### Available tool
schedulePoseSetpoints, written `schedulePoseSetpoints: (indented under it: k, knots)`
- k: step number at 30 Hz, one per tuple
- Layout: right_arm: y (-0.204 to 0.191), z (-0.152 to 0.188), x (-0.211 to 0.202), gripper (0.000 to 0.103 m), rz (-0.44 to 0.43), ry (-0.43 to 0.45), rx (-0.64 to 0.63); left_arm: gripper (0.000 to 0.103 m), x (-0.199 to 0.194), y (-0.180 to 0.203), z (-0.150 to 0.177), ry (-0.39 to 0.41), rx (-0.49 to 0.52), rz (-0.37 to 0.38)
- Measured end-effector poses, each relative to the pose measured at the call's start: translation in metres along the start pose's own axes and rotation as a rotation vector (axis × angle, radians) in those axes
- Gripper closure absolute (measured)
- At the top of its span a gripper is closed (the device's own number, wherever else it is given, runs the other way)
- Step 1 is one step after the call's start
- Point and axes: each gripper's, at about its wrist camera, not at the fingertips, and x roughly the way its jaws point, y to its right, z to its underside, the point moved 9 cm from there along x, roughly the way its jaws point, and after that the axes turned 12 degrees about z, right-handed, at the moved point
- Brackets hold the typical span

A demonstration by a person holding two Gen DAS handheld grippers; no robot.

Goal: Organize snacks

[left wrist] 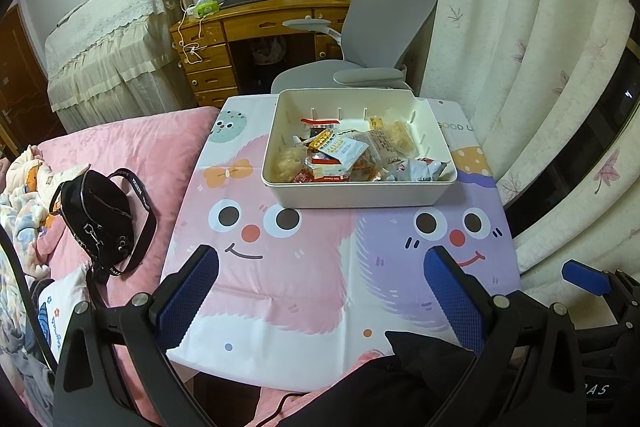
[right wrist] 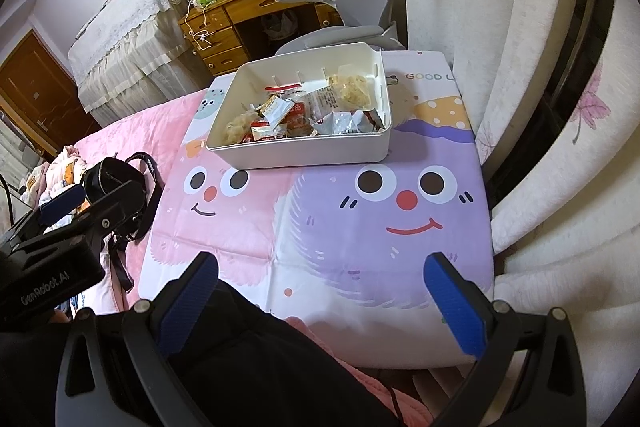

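We look down on a white bin (left wrist: 360,193) full of wrapped snacks (left wrist: 340,155), sitting at the upper centre of the left wrist frame on a cartoon-printed cloth (left wrist: 304,291) that covers a small table beside a pink bed (left wrist: 132,147). Our left gripper (left wrist: 320,291) hangs low in the frame with its blue-padded fingers (left wrist: 188,291) spread wide, holding nothing, well short of the bin. In the right wrist view, our right gripper (right wrist: 320,295) is likewise wide open and empty at the bottom of the frame, with the bin (right wrist: 312,147) above centre and the snacks (right wrist: 296,115) heaped loosely inside, among them clear packets of pale crackers, red-and-white wrappers and a crumpled silver bag. No snack lies on the cloth outside the bin. The left gripper (right wrist: 64,203) also shows at the left edge of that view, above a black shoulder bag (right wrist: 116,183) lying on the bed. A wooden desk (left wrist: 256,23) and a grey office chair (left wrist: 384,27) fill the upper part of the left wrist frame, with pale curtains (left wrist: 520,67) at the right.
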Motion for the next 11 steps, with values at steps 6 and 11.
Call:
schedulePoseSetpoints:
  k: [6, 11]
  knots:
    - [-0.006, -0.009, 0.007, 0.0, -0.012, 0.0, -0.021, 0.001, 0.003, -0.01, -0.005, 0.009, -0.019, -0.014]
    - [-0.009, -0.017, 0.01, 0.0, -0.024, -0.005, -0.037, 0.001, 0.003, -0.014, -0.006, 0.016, -0.031, -0.022]
